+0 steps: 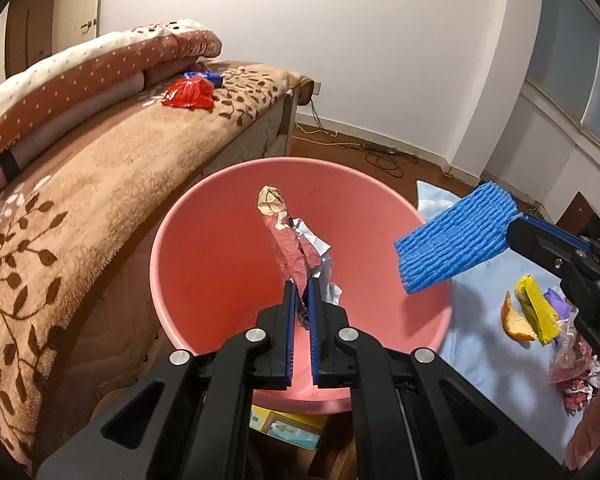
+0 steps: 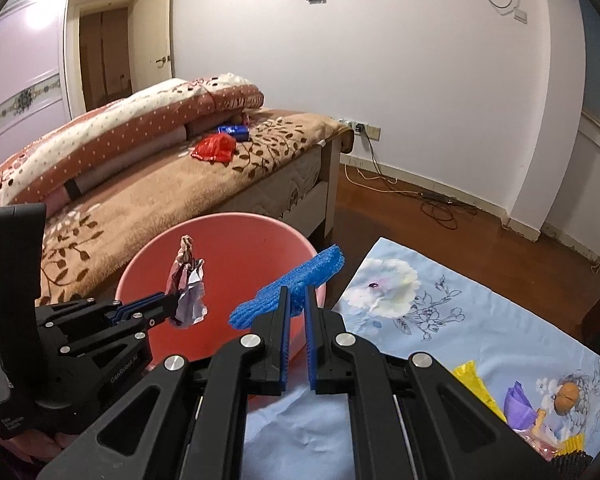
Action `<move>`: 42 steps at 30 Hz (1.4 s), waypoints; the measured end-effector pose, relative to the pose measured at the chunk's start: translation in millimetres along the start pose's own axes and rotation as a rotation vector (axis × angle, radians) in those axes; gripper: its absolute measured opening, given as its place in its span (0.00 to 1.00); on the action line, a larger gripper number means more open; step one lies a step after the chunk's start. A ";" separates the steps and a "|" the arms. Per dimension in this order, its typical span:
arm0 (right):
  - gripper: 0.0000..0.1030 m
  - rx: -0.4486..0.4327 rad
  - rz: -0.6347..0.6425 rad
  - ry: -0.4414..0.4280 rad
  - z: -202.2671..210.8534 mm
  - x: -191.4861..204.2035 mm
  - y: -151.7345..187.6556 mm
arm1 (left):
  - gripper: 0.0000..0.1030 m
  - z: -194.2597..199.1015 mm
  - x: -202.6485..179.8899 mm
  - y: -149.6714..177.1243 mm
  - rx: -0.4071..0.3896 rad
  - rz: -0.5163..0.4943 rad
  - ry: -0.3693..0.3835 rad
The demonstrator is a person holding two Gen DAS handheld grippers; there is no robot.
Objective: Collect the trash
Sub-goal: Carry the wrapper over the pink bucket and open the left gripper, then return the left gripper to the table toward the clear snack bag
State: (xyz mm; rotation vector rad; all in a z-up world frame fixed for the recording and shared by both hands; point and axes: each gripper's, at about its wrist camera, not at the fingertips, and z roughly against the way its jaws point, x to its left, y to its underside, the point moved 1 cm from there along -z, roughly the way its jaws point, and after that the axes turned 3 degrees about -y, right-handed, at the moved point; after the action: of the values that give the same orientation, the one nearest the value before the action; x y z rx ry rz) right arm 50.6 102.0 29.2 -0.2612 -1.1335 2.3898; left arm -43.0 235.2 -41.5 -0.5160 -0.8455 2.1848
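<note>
Both grippers, L pinching crumpled wrapper & R clamped on blue foam net, should get fully inside pink bin rim before opening.

- Bed covered by a tan plush blanket with a brown leaf pattern; it stands on the brown wooden floor.
- Folded reddish-brown quilt with white dots lies along the bed's far side.
- Crumpled red plastic wrapper lies on the bed just beside the quilt; a blue wrapper lies behind it, nearer the quilt.
- Round pink plastic basin stands just beside the bed.
- Light blue floral cloth is spread beyond the basin from the bed, bearing an orange peel, a yellow wrapper, purple scraps and crumpled reddish paper.
</note>
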 end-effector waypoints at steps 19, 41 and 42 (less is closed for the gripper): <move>0.25 0.021 0.040 -0.021 -16.1 13.6 -1.9 | 0.07 -19.0 14.6 1.7 0.064 0.056 -0.038; 0.34 -0.032 -0.054 -0.020 24.8 -13.0 8.8 | 0.29 12.6 -8.9 -6.6 -0.012 -0.004 -0.050; 0.35 -0.035 -0.058 -0.020 27.4 -14.6 9.5 | 0.29 15.0 -11.4 -7.0 -0.018 -0.010 -0.050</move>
State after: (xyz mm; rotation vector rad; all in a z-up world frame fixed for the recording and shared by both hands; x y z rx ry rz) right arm 50.0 71.0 38.9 -0.2140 -1.1766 2.3283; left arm -40.8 224.2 -24.9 -0.4668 -0.8932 2.1903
